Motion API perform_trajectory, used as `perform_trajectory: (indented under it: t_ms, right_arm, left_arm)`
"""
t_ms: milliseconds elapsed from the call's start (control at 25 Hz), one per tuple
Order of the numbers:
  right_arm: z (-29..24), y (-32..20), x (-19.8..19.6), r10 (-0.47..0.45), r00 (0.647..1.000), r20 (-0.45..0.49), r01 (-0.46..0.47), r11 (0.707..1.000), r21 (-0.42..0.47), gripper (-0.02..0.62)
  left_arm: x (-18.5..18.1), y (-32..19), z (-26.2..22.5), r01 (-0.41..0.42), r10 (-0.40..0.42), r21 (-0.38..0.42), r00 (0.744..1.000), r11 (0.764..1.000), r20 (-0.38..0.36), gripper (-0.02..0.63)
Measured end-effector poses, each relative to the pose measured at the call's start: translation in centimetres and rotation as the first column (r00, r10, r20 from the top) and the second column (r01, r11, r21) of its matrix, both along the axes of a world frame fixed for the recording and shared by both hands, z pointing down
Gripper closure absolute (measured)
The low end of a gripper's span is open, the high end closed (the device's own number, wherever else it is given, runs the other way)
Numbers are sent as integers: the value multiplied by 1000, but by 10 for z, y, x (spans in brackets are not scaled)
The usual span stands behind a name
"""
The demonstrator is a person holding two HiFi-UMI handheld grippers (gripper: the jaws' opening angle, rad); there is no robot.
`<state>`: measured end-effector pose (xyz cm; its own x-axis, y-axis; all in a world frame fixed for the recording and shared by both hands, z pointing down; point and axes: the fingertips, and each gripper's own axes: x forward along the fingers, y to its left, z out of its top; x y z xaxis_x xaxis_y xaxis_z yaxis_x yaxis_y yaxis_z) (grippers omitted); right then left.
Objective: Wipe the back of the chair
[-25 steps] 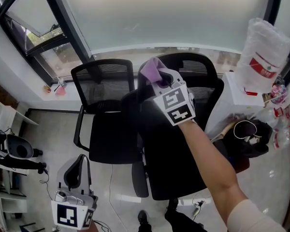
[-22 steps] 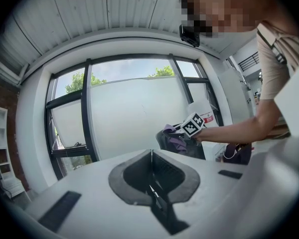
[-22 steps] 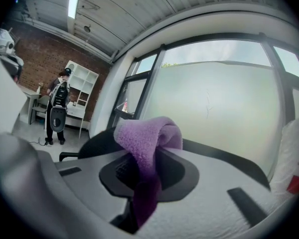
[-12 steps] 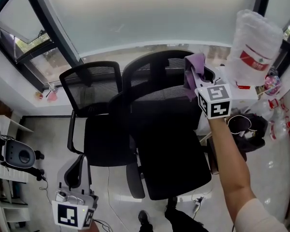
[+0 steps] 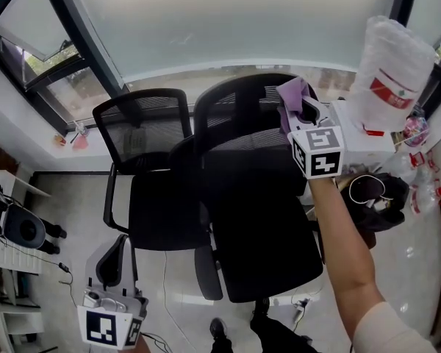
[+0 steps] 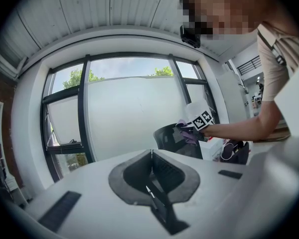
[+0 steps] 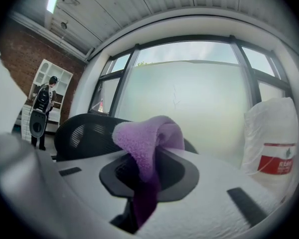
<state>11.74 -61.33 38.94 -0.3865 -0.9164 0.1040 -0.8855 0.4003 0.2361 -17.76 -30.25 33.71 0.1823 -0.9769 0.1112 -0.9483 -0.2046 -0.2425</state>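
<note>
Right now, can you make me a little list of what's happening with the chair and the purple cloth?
Right gripper: shut on the purple cloth
Cloth place: at the top right edge of the big black chair's back
Left gripper: shut, holding nothing, down low near the floor
Other chair: stands to the left of the big one, nothing on it
Nearby: large water bottle on the right
</note>
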Motion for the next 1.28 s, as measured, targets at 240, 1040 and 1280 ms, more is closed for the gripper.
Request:
perform_trajectory:
  t_ms: [240,1040,1280]
  right_arm:
    - [21,29,-130,-242,970,-20,241,969,-54,543]
    - [33,20,-87,-194,980,-53,191,980,-58,543]
    - [27,11,28,10,1000,-25,-11,1000,-25,543]
  left_arm:
    - [-16,9,6,24,-24,-5,1000,1000,-6,598]
    - [11,-6,10,-13,13,-13,1000,1000,3,598]
    - [30,-16,8,-49,49,-8,999,999,0,598]
